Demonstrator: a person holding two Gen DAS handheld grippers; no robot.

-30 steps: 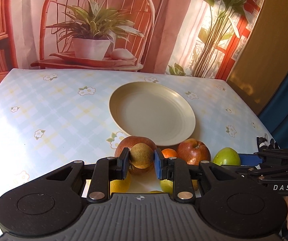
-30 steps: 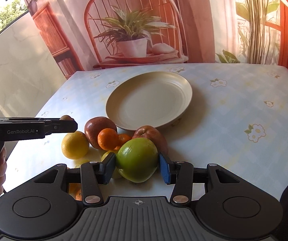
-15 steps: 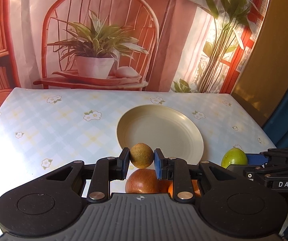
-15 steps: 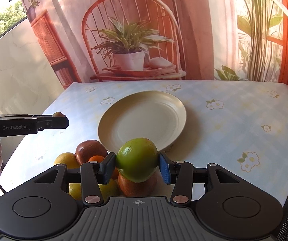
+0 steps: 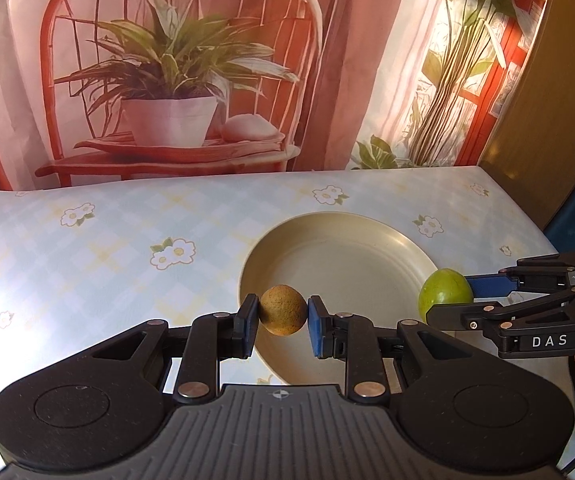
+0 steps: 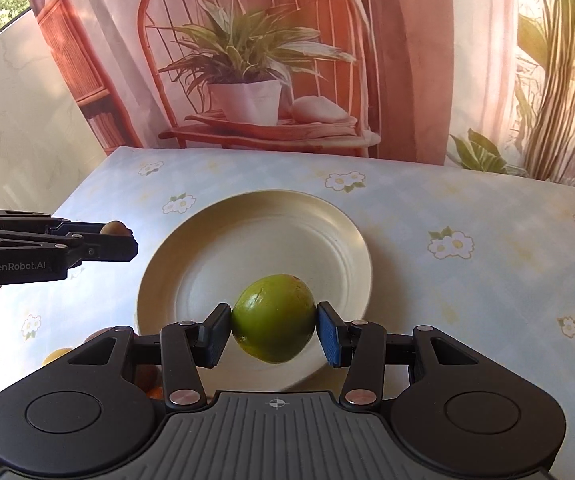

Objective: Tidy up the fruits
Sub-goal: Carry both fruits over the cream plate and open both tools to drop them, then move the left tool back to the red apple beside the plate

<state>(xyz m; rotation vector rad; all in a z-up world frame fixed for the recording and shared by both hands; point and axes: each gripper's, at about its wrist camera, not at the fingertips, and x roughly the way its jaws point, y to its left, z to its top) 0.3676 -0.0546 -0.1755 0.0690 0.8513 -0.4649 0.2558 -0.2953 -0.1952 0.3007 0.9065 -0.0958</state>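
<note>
Over the cream plate point(image 6: 351, 236), toward its 6 o'clock rim, a green apple point(image 6: 273, 318) clamped between the right gripper's point(image 6: 273, 332) pads. At the plate's 9 o'clock edge, a small brown fruit point(image 5: 283, 310) pinched in the left gripper point(image 5: 283, 326), both clear of the flowered tablecloth point(image 5: 107, 248).

Left gripper point(image 5: 283, 322) has its pads clamped on a small brown round fruit point(image 5: 282, 310), held in the air over the near-left rim of the cream plate point(image 5: 351, 264). At the right edge, the right gripper point(image 5: 453, 300) comes in side-on, gripping a green apple point(image 5: 443, 291) by the plate's right rim. The flowered table point(image 5: 107, 248) lies sunlit, and the plate sits toward its right edge.
</note>
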